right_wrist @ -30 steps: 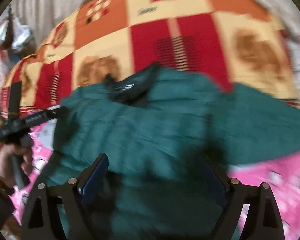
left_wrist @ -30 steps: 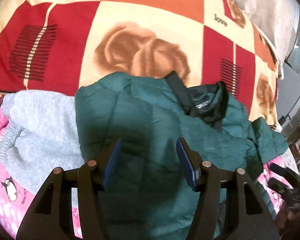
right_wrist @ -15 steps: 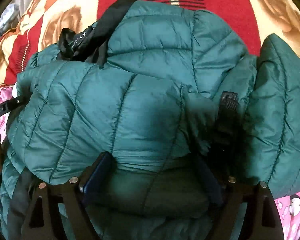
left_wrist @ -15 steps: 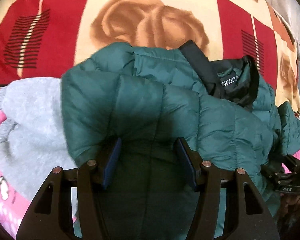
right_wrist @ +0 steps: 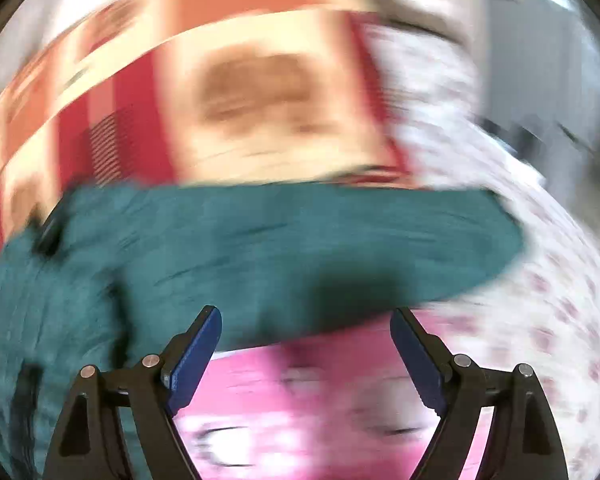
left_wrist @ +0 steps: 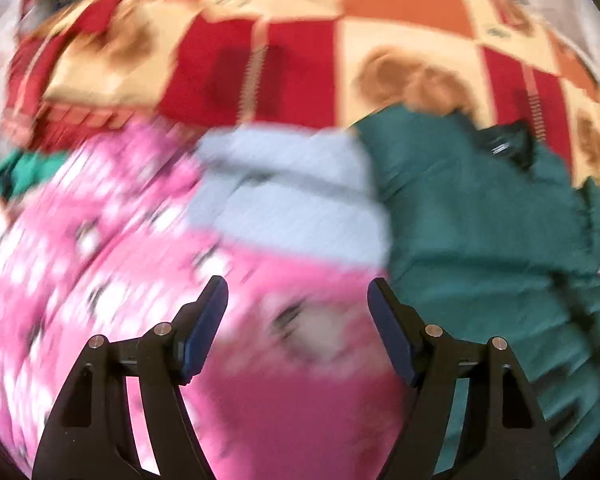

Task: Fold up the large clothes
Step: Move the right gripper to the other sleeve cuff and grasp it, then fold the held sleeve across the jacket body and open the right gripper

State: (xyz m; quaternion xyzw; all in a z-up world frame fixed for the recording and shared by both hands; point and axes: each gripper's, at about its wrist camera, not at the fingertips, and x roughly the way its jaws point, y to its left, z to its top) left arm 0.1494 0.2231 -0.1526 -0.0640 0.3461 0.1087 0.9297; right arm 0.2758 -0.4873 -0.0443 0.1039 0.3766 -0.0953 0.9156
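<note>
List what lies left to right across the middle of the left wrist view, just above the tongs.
Pink patterned sheet → grey fleece garment → green puffer jacket.

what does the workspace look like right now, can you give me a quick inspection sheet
Surface: pink patterned sheet, with a red and cream checked blanket behind.
Job's things: green puffer jacket lying on the bed, not held.
Clutter: grey fleece garment beside the jacket.
Grippers: left gripper opening, nothing between its jaws; right gripper closing slightly, nothing between its jaws.
Cables: nothing seen.
Surroundings: too blurred to tell.
</note>
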